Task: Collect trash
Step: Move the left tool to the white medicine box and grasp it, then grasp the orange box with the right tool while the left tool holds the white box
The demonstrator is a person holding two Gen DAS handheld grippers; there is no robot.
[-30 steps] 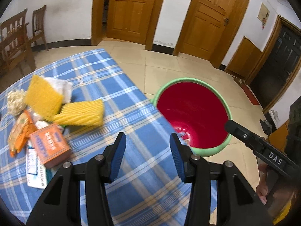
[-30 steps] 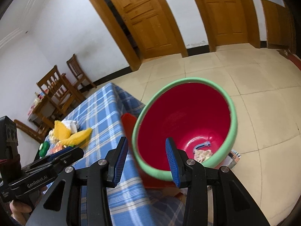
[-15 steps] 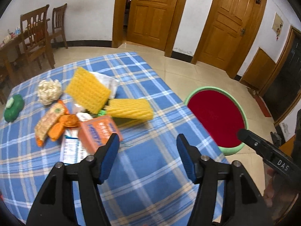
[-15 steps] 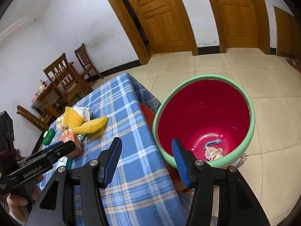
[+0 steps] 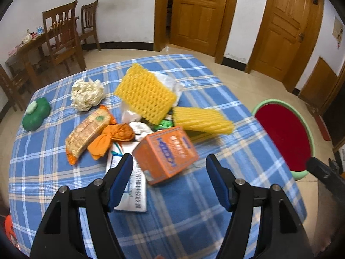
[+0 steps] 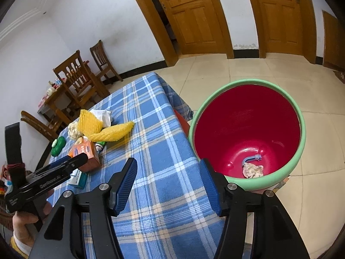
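The orange cardboard box (image 5: pixel 167 154) lay on its side on the blue plaid tablecloth (image 5: pixel 183 211), its long axis running from near left to far right, just beyond the left gripper (image 5: pixel 169 170). Those jaws had just been opening and stood wide, nothing between them. A flat white leaflet (image 5: pixel 133 185), partly hidden, lay under the box's left end. Yellow foam netting (image 5: pixel 144 93) and crumpled wrappers crowded behind. The right gripper (image 6: pixel 169 181), also just widened and empty, hung over the table edge beside the red, green-rimmed bucket (image 6: pixel 248 127), where small scraps were hard to identify.
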